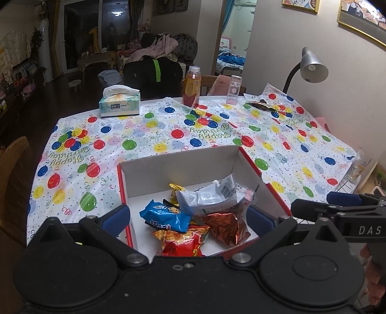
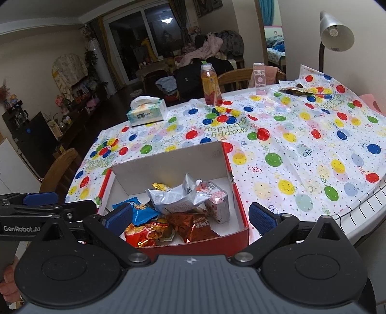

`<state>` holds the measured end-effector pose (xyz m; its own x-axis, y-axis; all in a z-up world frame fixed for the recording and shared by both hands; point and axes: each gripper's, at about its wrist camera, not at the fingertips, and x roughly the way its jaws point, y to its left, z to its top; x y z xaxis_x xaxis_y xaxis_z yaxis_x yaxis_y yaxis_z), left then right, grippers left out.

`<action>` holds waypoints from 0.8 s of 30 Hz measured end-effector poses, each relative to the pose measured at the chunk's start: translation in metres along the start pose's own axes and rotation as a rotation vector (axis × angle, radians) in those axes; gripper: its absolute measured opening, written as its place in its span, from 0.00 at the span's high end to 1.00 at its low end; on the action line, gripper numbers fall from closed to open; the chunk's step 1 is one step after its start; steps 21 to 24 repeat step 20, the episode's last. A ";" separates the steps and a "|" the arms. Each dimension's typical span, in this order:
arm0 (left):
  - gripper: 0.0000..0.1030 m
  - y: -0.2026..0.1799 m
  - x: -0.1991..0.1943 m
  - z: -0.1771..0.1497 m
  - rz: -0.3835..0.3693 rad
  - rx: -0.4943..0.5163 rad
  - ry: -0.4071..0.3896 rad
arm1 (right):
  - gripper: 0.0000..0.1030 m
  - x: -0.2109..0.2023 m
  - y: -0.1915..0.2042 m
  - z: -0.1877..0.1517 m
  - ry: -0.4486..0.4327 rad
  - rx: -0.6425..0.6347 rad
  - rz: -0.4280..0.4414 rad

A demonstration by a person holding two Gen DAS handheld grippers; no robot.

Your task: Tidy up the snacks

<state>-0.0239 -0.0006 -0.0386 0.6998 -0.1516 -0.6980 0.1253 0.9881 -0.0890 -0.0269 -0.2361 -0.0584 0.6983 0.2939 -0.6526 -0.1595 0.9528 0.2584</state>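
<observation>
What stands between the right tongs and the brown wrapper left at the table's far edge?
Going straight ahead, the red box with its pile of snacks sits directly before the open right tongs. Beyond it, only bare tablecloth leads to the brown wrapper.

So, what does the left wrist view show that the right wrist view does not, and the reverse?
Only the left wrist view shows the framed pictures on the wall and the open left tool head-on. Only the right wrist view shows the dark cabinet along the wall, the pink carton clearly, and the open right tool head-on. Both show the red box of snacks, the tissue box, the bottle and the lamp.
</observation>
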 end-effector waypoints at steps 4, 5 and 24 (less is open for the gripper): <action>0.00 0.004 0.002 0.000 0.001 -0.019 0.005 | 0.00 0.003 -0.001 0.000 0.020 0.000 -0.024; 0.00 0.004 0.002 -0.001 0.001 -0.020 0.006 | 0.00 0.004 -0.001 -0.001 0.023 0.002 -0.025; 0.00 0.003 0.004 -0.003 -0.005 -0.026 0.012 | 0.00 0.005 0.005 0.001 0.025 -0.031 -0.028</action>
